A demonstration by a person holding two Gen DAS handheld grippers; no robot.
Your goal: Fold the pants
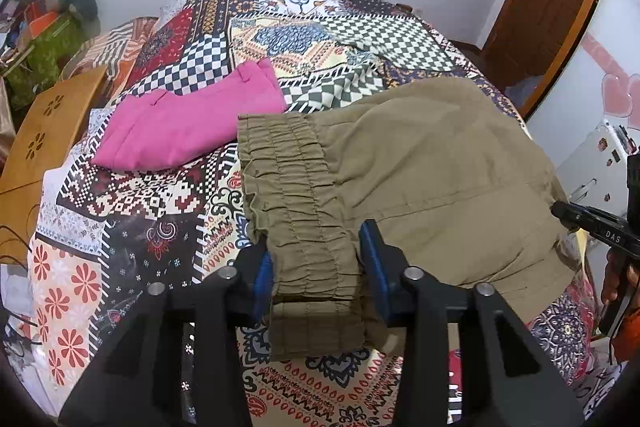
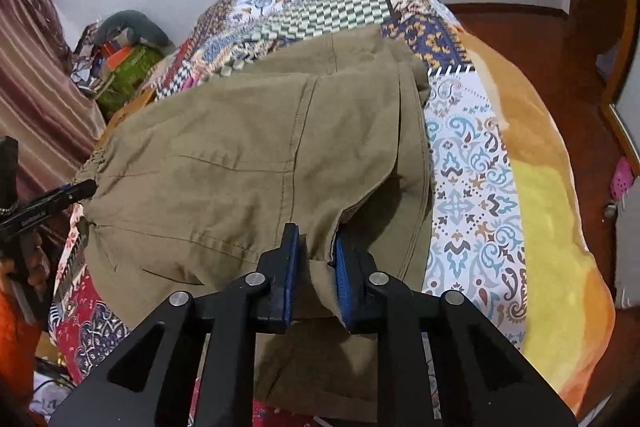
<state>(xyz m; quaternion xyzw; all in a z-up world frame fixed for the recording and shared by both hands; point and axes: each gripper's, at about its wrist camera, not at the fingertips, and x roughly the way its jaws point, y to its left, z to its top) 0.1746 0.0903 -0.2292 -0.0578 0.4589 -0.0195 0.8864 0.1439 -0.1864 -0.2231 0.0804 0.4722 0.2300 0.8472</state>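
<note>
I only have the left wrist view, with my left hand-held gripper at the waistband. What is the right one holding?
Observer: The right hand-held gripper is shut on the pants. It pinches a stitched edge on the near side, away from the waistband.
Operator: Is there bed left on that side?
Observer: Yes. Right of the pants lies the patterned bedspread, then a yellow-orange blanket out to the bed's edge.
</note>
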